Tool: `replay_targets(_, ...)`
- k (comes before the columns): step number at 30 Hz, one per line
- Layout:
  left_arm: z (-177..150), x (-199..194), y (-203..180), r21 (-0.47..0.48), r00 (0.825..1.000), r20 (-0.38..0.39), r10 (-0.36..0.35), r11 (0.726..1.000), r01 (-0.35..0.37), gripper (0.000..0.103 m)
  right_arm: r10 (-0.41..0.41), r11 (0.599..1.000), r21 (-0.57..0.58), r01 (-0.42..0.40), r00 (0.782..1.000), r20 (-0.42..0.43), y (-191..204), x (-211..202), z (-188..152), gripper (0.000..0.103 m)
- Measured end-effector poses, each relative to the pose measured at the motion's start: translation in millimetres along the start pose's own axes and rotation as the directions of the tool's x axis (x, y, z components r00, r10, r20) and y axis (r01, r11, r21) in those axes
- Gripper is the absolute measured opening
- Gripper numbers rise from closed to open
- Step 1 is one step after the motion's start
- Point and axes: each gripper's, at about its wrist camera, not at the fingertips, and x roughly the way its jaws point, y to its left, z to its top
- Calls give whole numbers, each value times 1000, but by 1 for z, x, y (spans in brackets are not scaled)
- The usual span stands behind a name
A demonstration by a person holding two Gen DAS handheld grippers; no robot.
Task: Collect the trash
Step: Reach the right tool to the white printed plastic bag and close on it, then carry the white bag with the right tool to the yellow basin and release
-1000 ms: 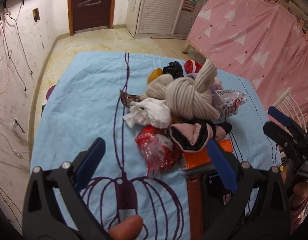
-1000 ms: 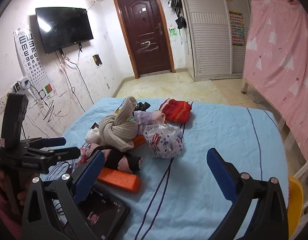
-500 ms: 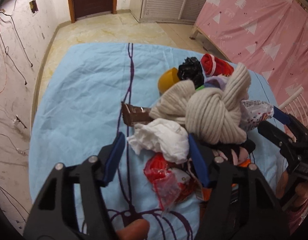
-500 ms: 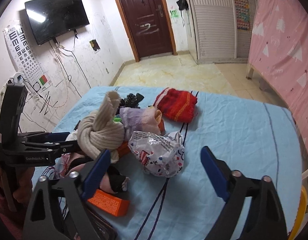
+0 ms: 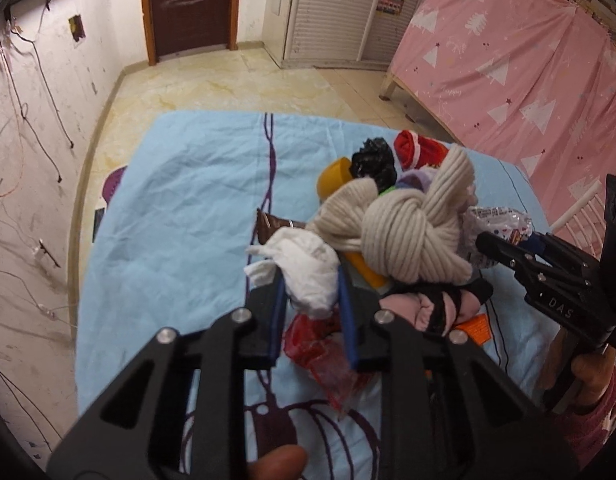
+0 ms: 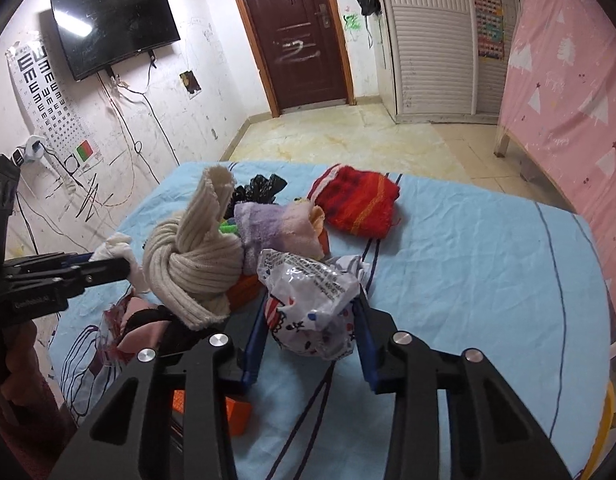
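Note:
A pile of clothes and rubbish lies on the blue sheet [image 5: 180, 208]. My left gripper [image 5: 311, 286] is closing on a crumpled white paper wad [image 5: 308, 268]; its blue pads press both sides of the wad. A red plastic wrapper [image 5: 320, 352] lies just below the wad. My right gripper [image 6: 312, 332] is closing on a printed clear plastic bag [image 6: 308, 296], which fills the gap between its pads. The right gripper [image 5: 504, 250] also shows at the right edge of the left wrist view. A black plastic bag [image 5: 374, 160] sits at the far side of the pile.
A knotted cream knit scarf [image 6: 192, 264] rises between the two grippers. Around it lie a lilac towel [image 6: 276, 228], a red knit cloth [image 6: 356, 200], a pink and black slipper [image 5: 428, 304] and an orange box [image 6: 236, 412]. A pink curtain [image 5: 508, 60] hangs at the right.
Both grippers moved forward into the pile. The left jaws went from wide open to closed around the white wad, the right jaws narrowed around the printed bag.

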Motion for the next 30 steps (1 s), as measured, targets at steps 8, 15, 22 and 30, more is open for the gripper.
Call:
replay_targets(8,3,-23,-15,39,999,49,23,999,-25,22,-18,1000,20,17,998,64,-5,-27,-2,33)
replay_targets(15,17,-31,-62,129,998,60,8,992,-16,22,-63,995,86,50,987,150,-33,-70,-13,33)
replay_targets(22,34,-30,-132,225,999,22,-49,973,43,22,-167,971,209,119,959,229,-87,-124,-38,33)
replay_targets(30,29,-24,-230,397,996,-39,-82,913,91,22,-323,909,349,229,915,242,-153,-172,-84,33)
